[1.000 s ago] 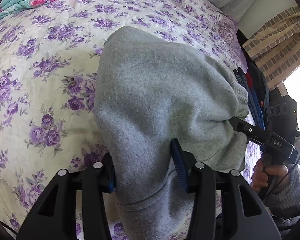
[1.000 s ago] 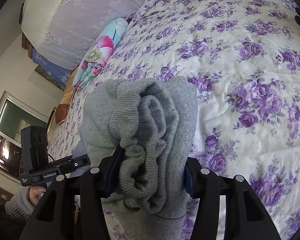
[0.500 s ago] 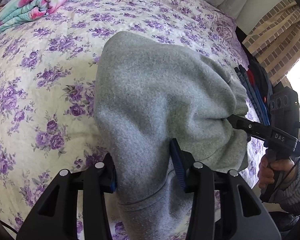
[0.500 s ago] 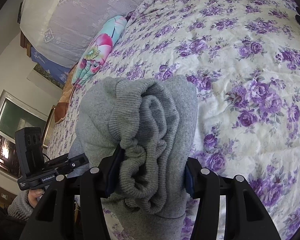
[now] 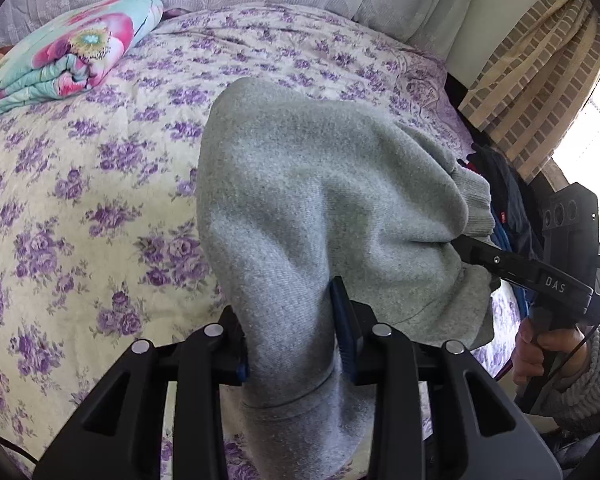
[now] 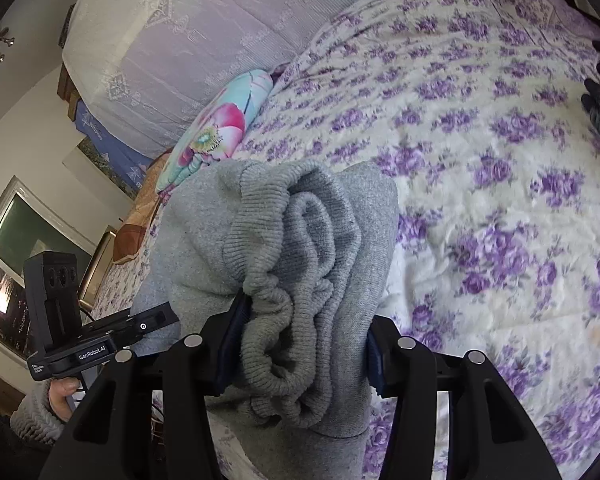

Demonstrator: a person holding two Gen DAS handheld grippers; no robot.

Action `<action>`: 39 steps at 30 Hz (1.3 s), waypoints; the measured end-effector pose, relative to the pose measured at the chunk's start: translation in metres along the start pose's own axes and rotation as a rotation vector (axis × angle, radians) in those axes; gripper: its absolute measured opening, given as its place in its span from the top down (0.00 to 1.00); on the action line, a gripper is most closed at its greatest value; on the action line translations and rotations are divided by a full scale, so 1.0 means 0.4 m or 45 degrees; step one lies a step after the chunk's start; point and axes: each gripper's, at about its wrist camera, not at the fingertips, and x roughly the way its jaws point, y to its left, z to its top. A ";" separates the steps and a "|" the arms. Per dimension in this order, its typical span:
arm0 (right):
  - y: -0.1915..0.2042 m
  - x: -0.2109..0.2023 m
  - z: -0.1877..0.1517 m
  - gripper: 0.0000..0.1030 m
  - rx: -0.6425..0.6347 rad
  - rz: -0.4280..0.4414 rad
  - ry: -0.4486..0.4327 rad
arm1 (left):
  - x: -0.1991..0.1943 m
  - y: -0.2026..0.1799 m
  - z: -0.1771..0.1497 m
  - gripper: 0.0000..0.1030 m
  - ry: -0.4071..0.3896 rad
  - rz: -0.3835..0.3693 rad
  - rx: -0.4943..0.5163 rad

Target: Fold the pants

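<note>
Grey sweatpants (image 5: 320, 208) hang bunched between both grippers above a bed. My left gripper (image 5: 292, 336) is shut on a fold of the grey fabric near a hem seam. My right gripper (image 6: 300, 332) is shut on the gathered ribbed waistband of the pants (image 6: 284, 248). The right gripper's body (image 5: 540, 280) shows at the right of the left wrist view, its fingers hidden in the cloth. The left gripper's body (image 6: 84, 348) shows at the lower left of the right wrist view.
The bed has a cream cover with purple flowers (image 5: 80, 184) (image 6: 500, 160). A folded floral quilt (image 5: 60, 60) (image 6: 216, 136) lies near the padded headboard (image 6: 180, 40). Dark clothes (image 5: 500, 192) are piled at the bed's right edge by a curtain (image 5: 540, 80).
Both grippers have tilted up with the pants in them, so the headboard and quilt show more. The grips have not changed.
</note>
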 end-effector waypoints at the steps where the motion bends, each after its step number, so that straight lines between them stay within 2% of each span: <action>1: 0.011 -0.015 0.019 0.51 -0.017 0.002 -0.022 | -0.013 -0.005 0.018 0.69 -0.017 -0.011 0.007; 7: 0.078 -0.092 0.204 0.51 -0.137 0.037 -0.192 | -0.097 -0.050 0.209 0.69 -0.164 -0.041 0.104; 12: 0.139 -0.155 0.409 0.51 -0.229 0.062 -0.361 | -0.170 -0.101 0.430 0.69 -0.306 -0.022 0.211; 18: 0.163 -0.161 0.628 0.51 -0.290 0.049 -0.496 | -0.173 -0.132 0.655 0.69 -0.398 0.023 0.256; 23: 0.121 -0.084 0.750 0.51 -0.290 0.024 -0.540 | -0.091 -0.104 0.776 0.69 -0.417 0.048 0.223; 28: 0.057 0.058 0.836 0.51 -0.299 0.002 -0.499 | 0.051 -0.028 0.868 0.69 -0.371 0.080 0.154; 33: -0.037 0.245 0.884 0.51 -0.275 -0.019 -0.415 | 0.236 0.066 0.912 0.69 -0.274 0.106 0.067; 39: -0.165 0.453 0.883 0.51 -0.207 -0.051 -0.302 | 0.460 0.176 0.919 0.69 -0.143 0.119 -0.022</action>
